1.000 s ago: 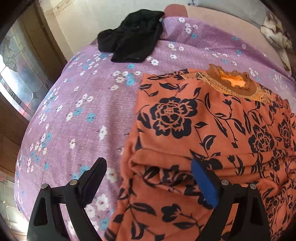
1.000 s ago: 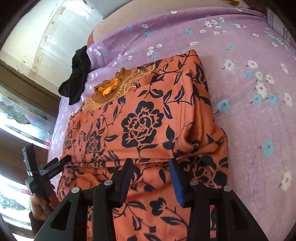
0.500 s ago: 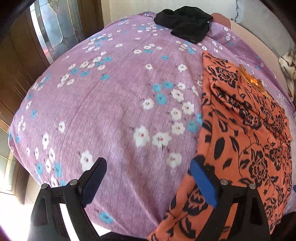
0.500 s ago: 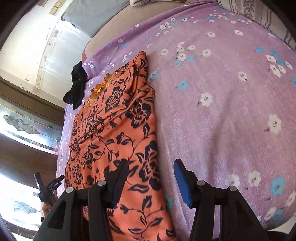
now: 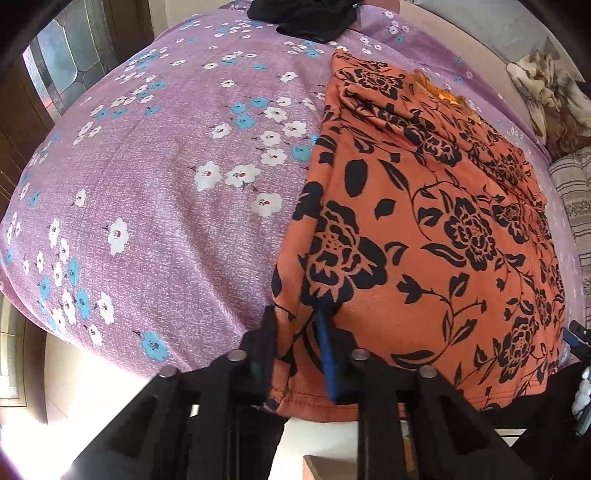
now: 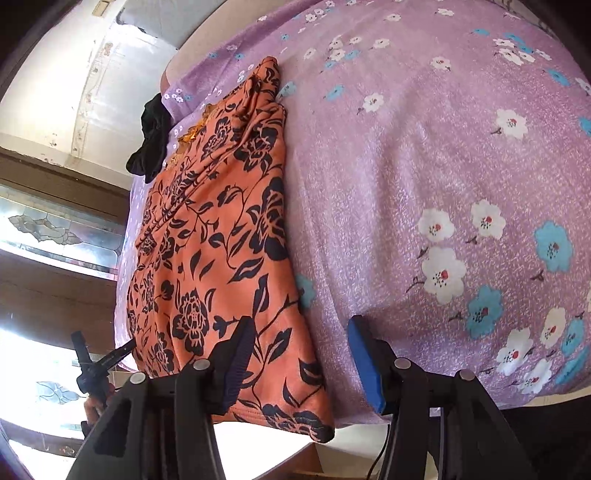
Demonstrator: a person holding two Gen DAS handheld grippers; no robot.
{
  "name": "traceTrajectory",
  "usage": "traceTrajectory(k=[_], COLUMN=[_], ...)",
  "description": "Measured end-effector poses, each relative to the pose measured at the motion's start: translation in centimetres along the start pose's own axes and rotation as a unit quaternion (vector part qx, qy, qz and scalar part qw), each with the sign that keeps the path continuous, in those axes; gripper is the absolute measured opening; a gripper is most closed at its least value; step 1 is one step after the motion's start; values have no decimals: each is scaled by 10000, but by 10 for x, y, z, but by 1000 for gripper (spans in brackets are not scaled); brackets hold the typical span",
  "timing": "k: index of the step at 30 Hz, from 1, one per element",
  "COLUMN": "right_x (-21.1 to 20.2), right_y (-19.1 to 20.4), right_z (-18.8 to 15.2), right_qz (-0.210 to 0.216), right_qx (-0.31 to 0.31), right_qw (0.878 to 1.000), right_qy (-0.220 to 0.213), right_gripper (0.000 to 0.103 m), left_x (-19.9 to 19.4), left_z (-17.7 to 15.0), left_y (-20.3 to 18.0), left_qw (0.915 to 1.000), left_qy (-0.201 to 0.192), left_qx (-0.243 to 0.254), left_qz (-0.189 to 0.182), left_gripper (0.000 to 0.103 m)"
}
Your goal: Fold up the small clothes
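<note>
An orange garment with a black flower print (image 5: 424, 221) lies lengthwise on the purple flowered bedsheet (image 5: 166, 184), its hem hanging over the near bed edge. My left gripper (image 5: 299, 350) is shut on the garment's near left hem corner. In the right wrist view the same garment (image 6: 221, 240) lies to the left, and my right gripper (image 6: 303, 365) is open, its jaws straddling the near right hem corner without pinching it. The left gripper (image 6: 96, 365) shows small at the far hem corner.
A black garment (image 5: 306, 18) lies bunched at the far end of the bed, also in the right wrist view (image 6: 151, 144). Pillows (image 5: 569, 177) lie at the right. A glass-paned wooden door (image 5: 55, 74) stands left of the bed.
Both grippers have pulled back from the garment's middle to its hem at the near bed edge. My left gripper has shut on the left hem corner; the right has stayed open.
</note>
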State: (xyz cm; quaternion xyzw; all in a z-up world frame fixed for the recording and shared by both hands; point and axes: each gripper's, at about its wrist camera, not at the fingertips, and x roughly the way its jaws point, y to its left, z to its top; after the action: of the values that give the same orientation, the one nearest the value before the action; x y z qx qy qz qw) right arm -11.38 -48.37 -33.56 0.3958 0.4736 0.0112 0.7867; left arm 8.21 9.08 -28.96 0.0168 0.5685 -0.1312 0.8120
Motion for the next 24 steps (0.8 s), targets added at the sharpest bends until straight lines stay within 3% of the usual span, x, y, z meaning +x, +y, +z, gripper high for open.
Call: traceTrajectory(k=[5, 6, 7, 8, 9, 11, 13, 14, 19, 24], right_x=[15, 19, 21, 23, 23, 26, 32, 34, 21, 4], right_y=[10, 14, 19, 24, 27, 33, 37, 41, 69, 100], right_z=[-13, -16, -18, -19, -20, -21, -23, -23, -4, 49], right_qz=[605, 576, 429, 310, 242, 52, -88, -115, 400, 881], right_qx=[35, -38, -164, -300, -421, -619, -707, -790, -1094, -1151], right_qw=[9974, 9973, 9979, 9980, 9977, 9969, 9960, 9953, 9927, 9890], right_qy=[377, 445, 464, 464, 463, 474, 546, 545, 298, -298], right_gripper=[58, 56, 56, 57, 56, 45, 9, 9, 9, 9], left_x=[-3, -1, 2, 4, 5, 7, 7, 7, -7, -33], left_z=[-2, 1, 3, 3, 3, 1, 1, 3, 24, 80], left_y=[-7, -4, -1, 1, 1, -5, -9, -10, -8, -9], left_qw=[9999, 10000, 9999, 9998, 9999, 10000, 9999, 9999, 9979, 9918], left_qy=[-40, -7, 90, 126, 70, 16, -13, -18, -169, -497], left_qx=[36, -8, -65, -91, -75, 63, 154, 154, -3, 20], left_qz=[-94, -86, -88, -125, -133, -59, -4, -67, -633, -1176], left_gripper=[14, 27, 59, 68, 69, 58, 13, 7, 7, 7])
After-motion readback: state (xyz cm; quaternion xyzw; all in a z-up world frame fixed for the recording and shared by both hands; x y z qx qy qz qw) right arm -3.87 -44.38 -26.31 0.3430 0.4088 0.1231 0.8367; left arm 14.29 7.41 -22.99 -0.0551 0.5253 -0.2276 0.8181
